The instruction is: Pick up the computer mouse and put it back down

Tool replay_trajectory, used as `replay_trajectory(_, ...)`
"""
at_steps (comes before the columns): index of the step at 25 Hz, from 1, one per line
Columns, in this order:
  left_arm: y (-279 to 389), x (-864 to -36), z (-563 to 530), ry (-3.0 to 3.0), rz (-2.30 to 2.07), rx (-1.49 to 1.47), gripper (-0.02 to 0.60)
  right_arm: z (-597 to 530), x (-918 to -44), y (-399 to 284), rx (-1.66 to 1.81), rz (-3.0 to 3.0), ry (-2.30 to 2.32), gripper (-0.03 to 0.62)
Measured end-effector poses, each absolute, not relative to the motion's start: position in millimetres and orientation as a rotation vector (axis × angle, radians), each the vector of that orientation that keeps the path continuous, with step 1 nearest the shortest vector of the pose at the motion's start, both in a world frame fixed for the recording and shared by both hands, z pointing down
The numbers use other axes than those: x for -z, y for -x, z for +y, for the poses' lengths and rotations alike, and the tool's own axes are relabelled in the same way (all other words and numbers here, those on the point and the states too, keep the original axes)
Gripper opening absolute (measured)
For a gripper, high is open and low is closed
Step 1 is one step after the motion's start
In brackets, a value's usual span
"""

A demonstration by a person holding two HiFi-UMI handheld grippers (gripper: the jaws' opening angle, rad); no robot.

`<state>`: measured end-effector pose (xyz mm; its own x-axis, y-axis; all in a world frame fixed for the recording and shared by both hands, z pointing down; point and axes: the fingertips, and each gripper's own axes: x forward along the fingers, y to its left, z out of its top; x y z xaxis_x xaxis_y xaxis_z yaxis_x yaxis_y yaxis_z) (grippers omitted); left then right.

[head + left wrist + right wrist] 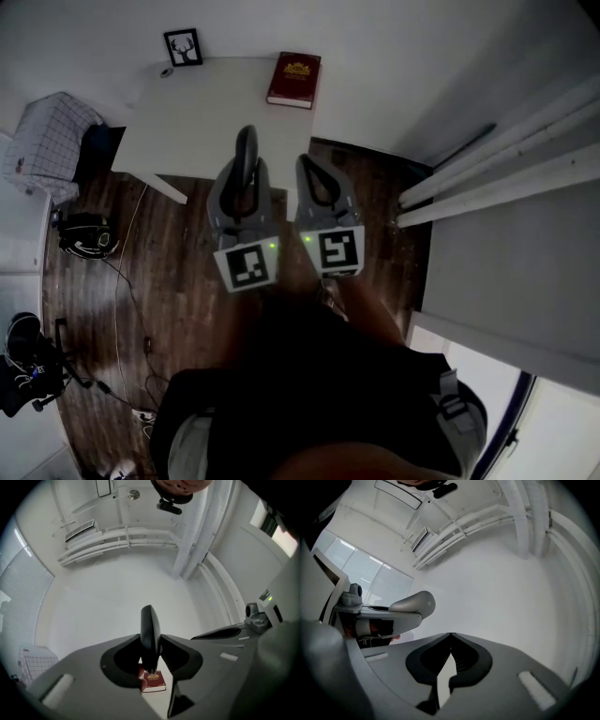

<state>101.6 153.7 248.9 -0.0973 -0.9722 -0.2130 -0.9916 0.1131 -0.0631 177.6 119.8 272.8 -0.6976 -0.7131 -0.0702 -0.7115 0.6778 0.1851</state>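
1. Left tool: clamped on mouse, held on edge, in the air above worktop.
2. Right tool: jaws together, empty, just beside left tool.
3. Book: lying at worktop's far edge.

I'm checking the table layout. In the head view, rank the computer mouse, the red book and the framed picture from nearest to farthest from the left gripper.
1. Computer mouse: held in the left gripper, jaws shut on it.
2. Red book: at the far edge of the table, slightly right.
3. Framed picture: standing at the table's far left corner.
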Motion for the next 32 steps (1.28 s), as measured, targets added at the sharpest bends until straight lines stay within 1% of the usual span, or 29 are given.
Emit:
replay_trajectory(12,-143.5,-240.5,147.5,1.956,2.129,-0.166,0.12,113.2,-270.5,-212.1,0.317,-2.894,-1.218,0.014)
replay_trajectory(32,-151.2,-243.6,147.0,1.94,2.147,-0.108,0.12,112.3,-268.6,-219.9,0.321,-2.908,-1.192,0.014)
